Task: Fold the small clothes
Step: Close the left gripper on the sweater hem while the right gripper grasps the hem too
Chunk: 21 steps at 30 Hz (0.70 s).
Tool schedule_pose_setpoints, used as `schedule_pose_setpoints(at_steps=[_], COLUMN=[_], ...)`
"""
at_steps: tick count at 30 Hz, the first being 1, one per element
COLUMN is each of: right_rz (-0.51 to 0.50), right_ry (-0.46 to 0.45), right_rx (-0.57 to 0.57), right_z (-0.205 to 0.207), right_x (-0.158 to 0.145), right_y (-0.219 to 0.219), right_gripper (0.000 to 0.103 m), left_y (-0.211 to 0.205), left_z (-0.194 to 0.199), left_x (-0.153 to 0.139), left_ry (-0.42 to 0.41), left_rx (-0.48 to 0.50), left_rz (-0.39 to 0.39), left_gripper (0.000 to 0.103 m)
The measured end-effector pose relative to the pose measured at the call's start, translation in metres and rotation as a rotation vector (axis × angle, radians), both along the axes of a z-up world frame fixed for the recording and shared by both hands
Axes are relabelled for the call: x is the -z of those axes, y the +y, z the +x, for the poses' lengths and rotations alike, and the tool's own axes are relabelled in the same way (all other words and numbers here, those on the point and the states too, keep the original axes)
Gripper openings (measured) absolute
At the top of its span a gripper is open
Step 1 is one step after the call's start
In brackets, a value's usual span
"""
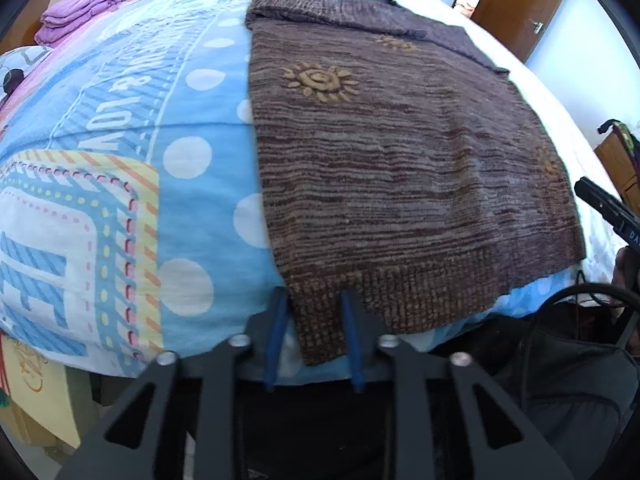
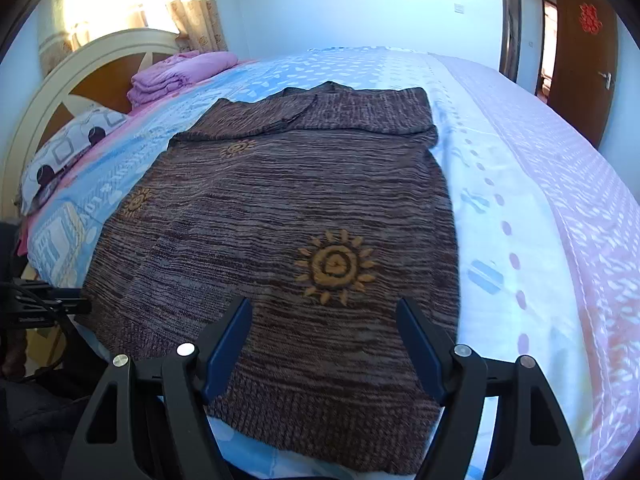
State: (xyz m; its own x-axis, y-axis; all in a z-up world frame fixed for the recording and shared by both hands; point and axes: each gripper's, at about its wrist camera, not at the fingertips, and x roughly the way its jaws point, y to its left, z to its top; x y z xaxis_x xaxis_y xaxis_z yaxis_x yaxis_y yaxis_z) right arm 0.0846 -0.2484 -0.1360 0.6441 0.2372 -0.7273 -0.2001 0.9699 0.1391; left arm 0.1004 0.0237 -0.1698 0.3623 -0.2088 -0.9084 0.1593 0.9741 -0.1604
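A brown striped knit sweater (image 1: pixel 400 168) with orange sun motifs lies flat on the bed, sleeves folded in at the far end; it also shows in the right wrist view (image 2: pixel 288 216). My left gripper (image 1: pixel 316 300) is at the sweater's near left hem corner, its blue fingers partly open with the ribbed corner lying between them. My right gripper (image 2: pixel 324 312) is wide open just above the near right part of the hem, with nothing held. The right gripper's tip shows at the far right of the left wrist view (image 1: pixel 600 200).
The bed (image 1: pixel 120 160) has a blue dotted patterned cover with a pink and white sheet (image 2: pixel 540 200) on the right. Folded purple bedding (image 2: pixel 176 72) and a pillow (image 2: pixel 68 148) lie near the headboard. A brown door (image 2: pixel 584 60) stands at the back right. Black cables (image 1: pixel 580 320) hang below the bed edge.
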Motion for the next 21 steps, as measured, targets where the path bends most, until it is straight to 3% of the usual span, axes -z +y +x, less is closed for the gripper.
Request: schedule_pose_setpoints(at_steps=[1, 8, 15, 19, 21], right_rz=[0.010, 0.076, 0.133, 0.168, 0.194], right_ry=[0.001, 0.035, 0.109, 0.169, 0.197], right_rx=[0.008, 0.084, 0.095, 0.094, 0.093], right_z=[-0.003, -0.031, -0.051, -0.047, -0.045], right_x=[-0.001, -0.003, 0.015, 0.033, 0.042], right_y=[-0.005, -0.046, -0.062, -0.063, -0.062], right_gripper=[0.075, 0.075, 0.074, 0.054, 0.051], left_y=[0.005, 0.009, 0.017, 0.010, 0.012], left_z=[-0.004, -0.011, -0.013, -0.009, -0.008], left_x=[-0.004, -0.032, -0.044, -0.037, -0.035], left_ry=[-0.007, -0.118, -0.157, -0.148, -0.142], left_rx=[0.012, 0.024, 0.017, 0.018, 0.008], left_rz=[-0.023, -0.048, -0.080, -0.071, -0.075], left_gripper=[0.009, 0.008, 0.008, 0.008, 0.008])
